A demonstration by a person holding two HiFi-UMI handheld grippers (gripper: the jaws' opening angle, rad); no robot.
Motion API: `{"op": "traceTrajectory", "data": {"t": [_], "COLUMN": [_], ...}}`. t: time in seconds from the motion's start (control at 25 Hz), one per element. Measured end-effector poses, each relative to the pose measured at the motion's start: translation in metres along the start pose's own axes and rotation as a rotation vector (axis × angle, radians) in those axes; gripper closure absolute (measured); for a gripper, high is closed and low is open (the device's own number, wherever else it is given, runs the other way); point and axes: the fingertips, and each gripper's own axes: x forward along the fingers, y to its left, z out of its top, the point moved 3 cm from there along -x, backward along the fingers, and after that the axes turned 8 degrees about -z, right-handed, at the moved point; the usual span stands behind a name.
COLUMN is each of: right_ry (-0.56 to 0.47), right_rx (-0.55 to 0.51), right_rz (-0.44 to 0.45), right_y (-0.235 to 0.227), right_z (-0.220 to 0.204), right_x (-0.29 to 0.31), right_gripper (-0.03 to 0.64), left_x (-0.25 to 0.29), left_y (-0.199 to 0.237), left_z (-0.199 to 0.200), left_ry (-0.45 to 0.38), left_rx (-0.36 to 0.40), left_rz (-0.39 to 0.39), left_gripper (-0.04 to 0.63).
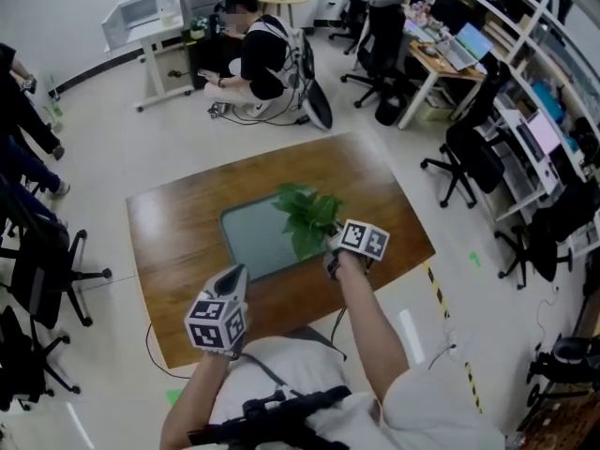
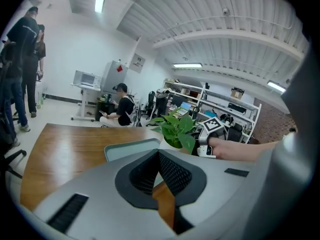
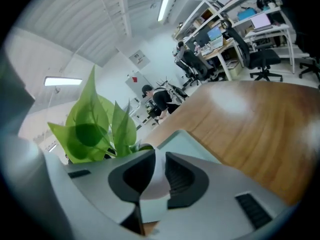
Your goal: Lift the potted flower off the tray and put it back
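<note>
The potted flower (image 1: 307,216) consists of a small white pot and a cluster of broad, pointed, bright green leaves on short stems. The leaves spread wider than the pot and hide most of it from above. The plant is at the right side of the grey-green tray (image 1: 251,242), which lies flat in the middle of the wooden table (image 1: 183,228). No view shows whether the pot's base rests on the tray or is clear of it.

The right gripper (image 3: 156,159) is clamped on the pot. The white wall of the pot fills the gap between its two dark ribbed pads, and the leaves rise above and to the left of the jaws in the right gripper view. Its marker cube (image 1: 364,239) sits just beside the foliage.

The left gripper (image 1: 234,277) is over the table's near edge, apart from the tray. Its jaws meet at the tips with nothing between them.
</note>
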Motion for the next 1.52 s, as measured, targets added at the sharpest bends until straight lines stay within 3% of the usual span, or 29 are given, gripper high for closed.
{"op": "traceTrajectory", "data": {"t": [0.4,0.84,1.12,1.32,1.52], "right_ry": [0.121,0.144,0.079,-0.036,-0.180], "right_rx": [-0.077,-0.048,-0.036,-0.017,-0.085], "right_rz": [0.051,0.041,0.011,0.029,0.032], "right_y": [0.053,0.048,0.042,0.039,0.039], "right_z": [-0.045,-0.063,-0.054,-0.027,-0.012], "right_x": [0.056,0.069,0.055,0.008,-0.058], "right_gripper": [0.549,0.541,0.489,0.488,0.601], "left_x": [-0.036,-0.048,-0.043,-0.037,-0.028], "left_y": [0.036,0.043,0.038,0.031,0.025], "left_z": [0.003,-0.005,-0.007,-0.005,-0.003], "left_ry": [-0.055,-0.042,-0.021,-0.009,-0.011], "left_rx": [-0.044,-0.060,-0.053,-0.042,-0.019], "left_rz": [0.117,0.142,0.111,0.073,0.025], "left_gripper": [0.600,0.600,0.600,0.600,0.600]}}
